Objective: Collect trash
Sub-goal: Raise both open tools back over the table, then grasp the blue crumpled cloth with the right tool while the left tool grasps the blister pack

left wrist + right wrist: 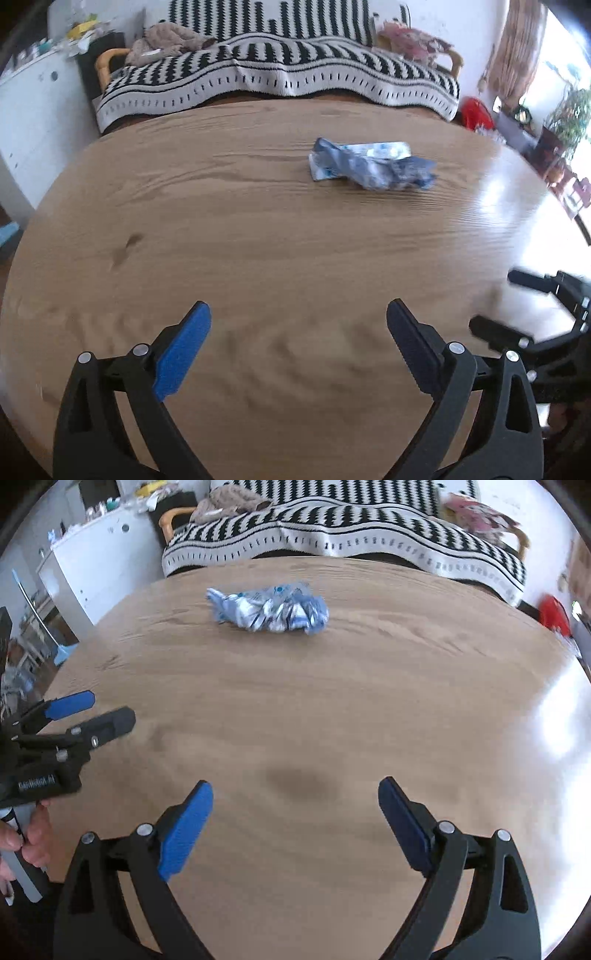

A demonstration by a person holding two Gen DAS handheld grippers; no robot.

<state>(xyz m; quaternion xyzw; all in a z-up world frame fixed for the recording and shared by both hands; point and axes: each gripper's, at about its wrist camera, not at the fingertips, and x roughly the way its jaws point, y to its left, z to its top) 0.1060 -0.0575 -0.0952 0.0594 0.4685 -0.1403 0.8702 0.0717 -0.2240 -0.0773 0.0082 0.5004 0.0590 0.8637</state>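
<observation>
Both claws, left (299,314) and right (295,790), gape empty above the wooden bench (258,240); the crumpled blue-and-white plastic wrapper (369,166) lies well ahead.

A crumpled blue-and-white plastic wrapper (371,166) lies on the round wooden table (258,240), toward its far edge; behind the table stands a sofa under a black-and-white striped blanket (280,70), a white cabinet (33,110) at its left.
</observation>
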